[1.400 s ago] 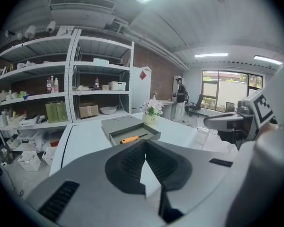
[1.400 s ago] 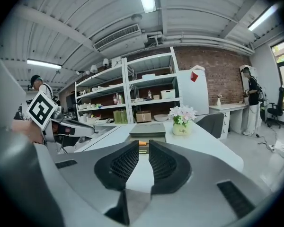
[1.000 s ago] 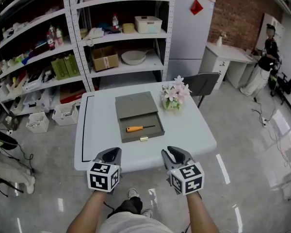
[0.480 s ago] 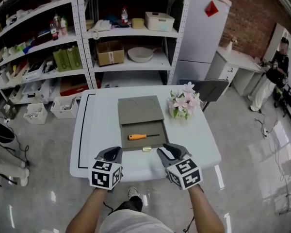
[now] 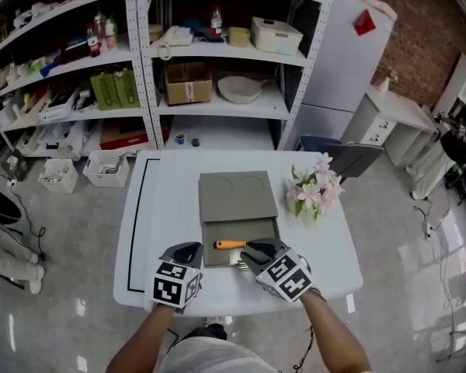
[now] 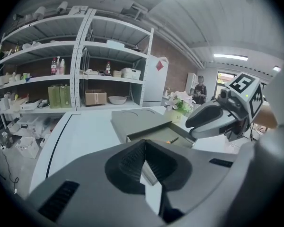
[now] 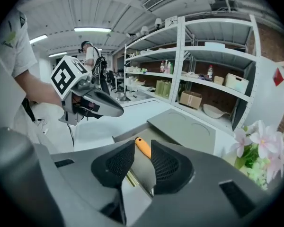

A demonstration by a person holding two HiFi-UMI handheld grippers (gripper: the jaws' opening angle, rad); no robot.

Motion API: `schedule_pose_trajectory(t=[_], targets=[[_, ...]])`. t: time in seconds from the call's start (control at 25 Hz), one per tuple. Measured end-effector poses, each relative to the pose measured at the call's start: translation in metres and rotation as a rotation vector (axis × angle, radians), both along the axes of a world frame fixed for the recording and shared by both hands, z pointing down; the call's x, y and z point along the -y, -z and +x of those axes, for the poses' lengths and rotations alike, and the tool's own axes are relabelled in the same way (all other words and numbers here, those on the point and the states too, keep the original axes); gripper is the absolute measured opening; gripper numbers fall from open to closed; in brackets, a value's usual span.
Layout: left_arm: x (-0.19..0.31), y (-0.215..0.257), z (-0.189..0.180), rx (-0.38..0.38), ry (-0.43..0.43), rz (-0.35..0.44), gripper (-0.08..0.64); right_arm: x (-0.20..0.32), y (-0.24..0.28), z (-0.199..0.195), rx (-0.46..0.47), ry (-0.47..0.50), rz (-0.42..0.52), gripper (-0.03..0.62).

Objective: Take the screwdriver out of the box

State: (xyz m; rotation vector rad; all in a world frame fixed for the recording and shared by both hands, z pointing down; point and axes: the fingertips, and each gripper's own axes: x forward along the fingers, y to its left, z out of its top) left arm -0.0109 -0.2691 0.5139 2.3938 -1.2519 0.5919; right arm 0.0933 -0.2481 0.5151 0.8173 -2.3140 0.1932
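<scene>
A grey box (image 5: 237,196) lies on the white table (image 5: 163,216) with its drawer pulled out toward me. In the drawer lies the screwdriver (image 5: 229,245), orange handle to the left; it also shows in the right gripper view (image 7: 143,146). My right gripper (image 5: 256,249) hangs over the drawer's front, tilted down. Its jaws are opening, and the handle shows just beyond the gap, untouched by the pads (image 7: 120,161). My left gripper (image 5: 185,252) sits left of the drawer front above the table, its pads (image 6: 132,162) together and empty.
A vase of pink flowers (image 5: 314,193) stands right of the box. A black line (image 5: 133,208) runs along the table's left side. White shelving (image 5: 217,53) full of goods stands behind the table, a grey chair (image 5: 353,158) at its far right.
Both grippers have moved forward from the table's near edge to the box. The right one has rolled, come over the drawer front and spread its jaws wider.
</scene>
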Motion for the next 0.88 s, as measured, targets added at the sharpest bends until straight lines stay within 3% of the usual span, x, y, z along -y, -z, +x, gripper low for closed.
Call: schedule_pose_trajectory(t=[0.44, 0.88], targets=[[0.034, -0.026, -0.015, -0.017, 0.005, -0.075, 0.005, 0.027, -0.053, -0.040, -0.210, 0.314, -0.128, 0.124], [0.048, -0.037, -0.021, -0.043, 0.007, -0.096, 0.005, 0.033, -0.090, -0.049, -0.426, 0.499, -0.171, 0.158]])
